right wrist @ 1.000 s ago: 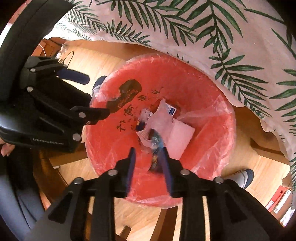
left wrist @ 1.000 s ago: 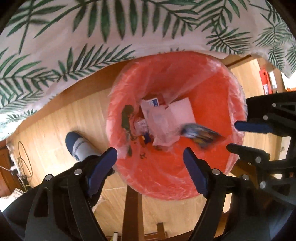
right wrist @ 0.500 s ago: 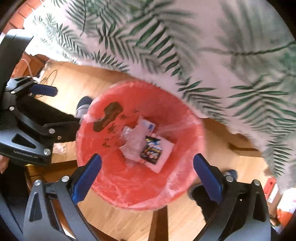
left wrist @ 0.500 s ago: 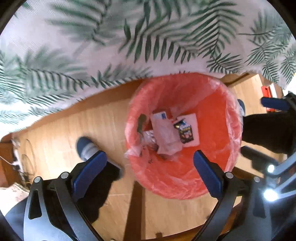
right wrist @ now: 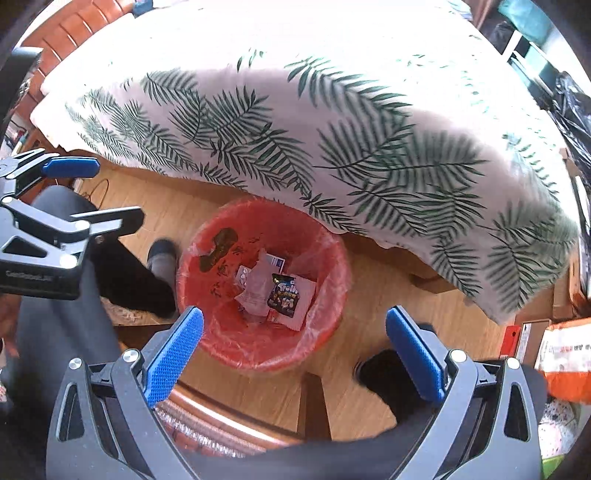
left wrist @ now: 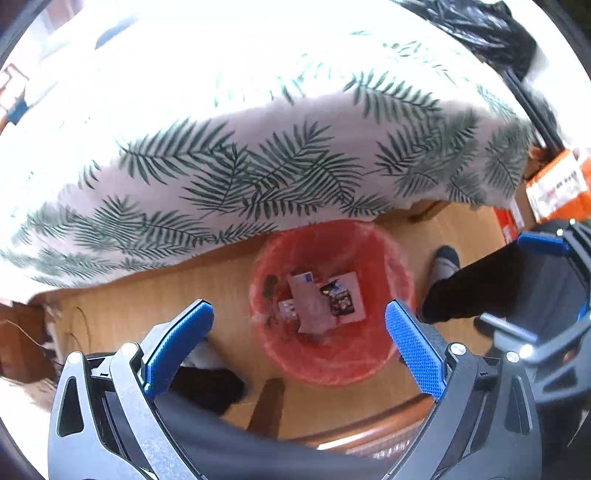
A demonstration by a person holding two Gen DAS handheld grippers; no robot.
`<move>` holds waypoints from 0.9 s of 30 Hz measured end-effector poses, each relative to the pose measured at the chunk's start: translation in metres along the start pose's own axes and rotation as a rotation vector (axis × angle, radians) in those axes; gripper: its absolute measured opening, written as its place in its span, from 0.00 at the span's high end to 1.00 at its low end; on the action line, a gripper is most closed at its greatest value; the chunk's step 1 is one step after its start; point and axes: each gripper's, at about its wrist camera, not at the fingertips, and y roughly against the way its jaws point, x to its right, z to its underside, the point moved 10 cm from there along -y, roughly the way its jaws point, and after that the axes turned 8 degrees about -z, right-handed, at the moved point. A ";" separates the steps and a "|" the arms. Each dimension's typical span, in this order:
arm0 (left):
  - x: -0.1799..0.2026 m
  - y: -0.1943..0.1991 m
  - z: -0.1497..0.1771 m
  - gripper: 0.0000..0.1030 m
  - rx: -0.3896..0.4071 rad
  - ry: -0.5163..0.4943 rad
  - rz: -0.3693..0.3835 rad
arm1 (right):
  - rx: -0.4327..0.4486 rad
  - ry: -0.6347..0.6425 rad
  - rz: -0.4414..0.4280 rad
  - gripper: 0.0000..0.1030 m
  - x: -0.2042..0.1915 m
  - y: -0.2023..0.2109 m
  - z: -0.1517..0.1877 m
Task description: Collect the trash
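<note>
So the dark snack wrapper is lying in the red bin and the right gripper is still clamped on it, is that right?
Not quite. The dark snack wrapper does lie in the red bin, but the right gripper is open and empty, well clear of it, as the right wrist view shows.

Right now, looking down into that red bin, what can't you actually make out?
- Bin bottom, both views: papers and the snack wrapper cover it.
- Print on the wrapper, left wrist view: too small.
- Tabletop under the leaf-print cloth: glare washes it out.
- Black bag: cut off by the edge.
</note>
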 end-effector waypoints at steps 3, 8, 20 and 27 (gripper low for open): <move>0.000 0.017 0.004 0.06 0.015 -0.018 -0.026 | 0.019 -0.011 -0.015 0.05 0.000 0.012 0.007; -0.003 0.034 0.010 0.06 0.020 0.016 0.025 | 0.021 0.009 -0.017 0.05 -0.002 0.025 0.007; -0.012 0.027 0.020 0.06 -0.100 0.048 0.026 | -0.017 0.090 -0.040 0.05 -0.020 0.040 -0.007; -0.010 0.038 0.024 0.06 -0.101 0.015 0.014 | -0.040 0.132 -0.038 0.05 -0.034 0.048 -0.001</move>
